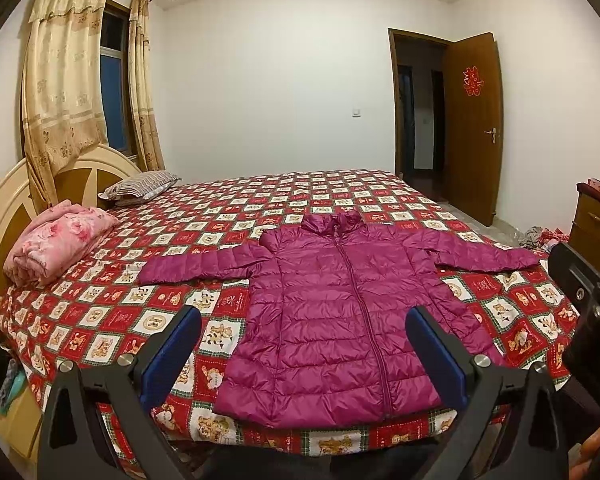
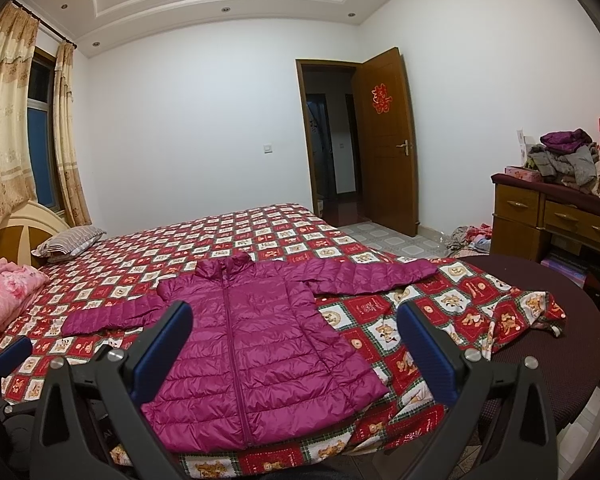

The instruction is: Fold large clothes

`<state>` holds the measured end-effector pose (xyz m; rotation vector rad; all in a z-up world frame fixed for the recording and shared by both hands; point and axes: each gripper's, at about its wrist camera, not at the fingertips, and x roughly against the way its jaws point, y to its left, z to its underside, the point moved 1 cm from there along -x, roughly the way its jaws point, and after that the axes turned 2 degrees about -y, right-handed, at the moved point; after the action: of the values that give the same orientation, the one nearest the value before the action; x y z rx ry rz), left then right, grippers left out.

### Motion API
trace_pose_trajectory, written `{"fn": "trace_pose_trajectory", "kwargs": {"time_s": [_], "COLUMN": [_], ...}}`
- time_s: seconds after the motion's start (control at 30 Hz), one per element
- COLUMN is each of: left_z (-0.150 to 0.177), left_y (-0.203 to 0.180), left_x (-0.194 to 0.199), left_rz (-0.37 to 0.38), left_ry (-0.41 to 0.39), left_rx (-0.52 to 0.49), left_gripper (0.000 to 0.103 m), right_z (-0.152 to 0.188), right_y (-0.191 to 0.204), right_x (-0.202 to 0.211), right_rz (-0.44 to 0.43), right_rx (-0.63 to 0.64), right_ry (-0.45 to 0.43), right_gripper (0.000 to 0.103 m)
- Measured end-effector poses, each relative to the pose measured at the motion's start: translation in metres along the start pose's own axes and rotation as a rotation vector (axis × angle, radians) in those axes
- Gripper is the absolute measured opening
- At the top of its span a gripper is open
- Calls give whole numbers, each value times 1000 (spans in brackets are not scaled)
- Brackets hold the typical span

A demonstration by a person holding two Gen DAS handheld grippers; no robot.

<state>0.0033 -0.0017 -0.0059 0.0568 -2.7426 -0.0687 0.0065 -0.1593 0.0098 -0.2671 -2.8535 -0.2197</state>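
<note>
At inspection I held both grippers above the near edge of the bed [image 1: 100, 320], neither touching anything. The left gripper [image 1: 303, 344] had its fingers wide apart and empty; the right gripper [image 2: 294, 340] likewise stood spread with nothing between its blue pads [image 2: 434, 352].

The magenta down jacket [image 1: 332, 320] lay flat on the checked bedspread [image 2: 420, 320], front up, zip closed, collar [image 1: 332, 222] at the far end. Its hem lay nearest the fingertips. The body sat between and beyond the left gripper's fingers; in the right view it lay toward the left finger [image 2: 164, 344]. The left sleeve [image 1: 196, 266] extended out past the left finger, and the right sleeve [image 2: 376, 274] ran beyond the right finger.

My judgement: no fold had begun, and the first step was bringing a sleeve across the chest. I advised pinching each sleeve near the cuff, taking both layers of the slippery quilted shell, lifting low, and laying it square across the zip. Risks noted: padding springing back, and the loose bedspread corner [image 2: 540, 308] being caught up with the right sleeve.
</note>
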Motion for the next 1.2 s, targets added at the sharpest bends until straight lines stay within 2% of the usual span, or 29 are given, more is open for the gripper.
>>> {"fn": "trace_pose_trajectory", "kwargs": {"time_s": [0.47, 0.8, 1.0, 1.2], "left_z": [0, 1, -1, -5], "left_y": [0, 11, 25, 39], "left_x": [-1, -25, -53, -96], "left_rz": [6, 13, 19, 8], "left_ry": [6, 54, 89, 109], "left_rx": [-2, 14, 42, 29], "left_gripper": [102, 102, 102, 102], "right_z": [0, -5, -11, -15], "right_y": [-2, -7, -7, -10], "right_x": [-4, -27, -57, -106], "right_rz": [-5, 32, 60, 98], "right_rx": [2, -4, 9, 21], "right_ry": [21, 52, 89, 151], "right_gripper": [103, 103, 103, 103]}}
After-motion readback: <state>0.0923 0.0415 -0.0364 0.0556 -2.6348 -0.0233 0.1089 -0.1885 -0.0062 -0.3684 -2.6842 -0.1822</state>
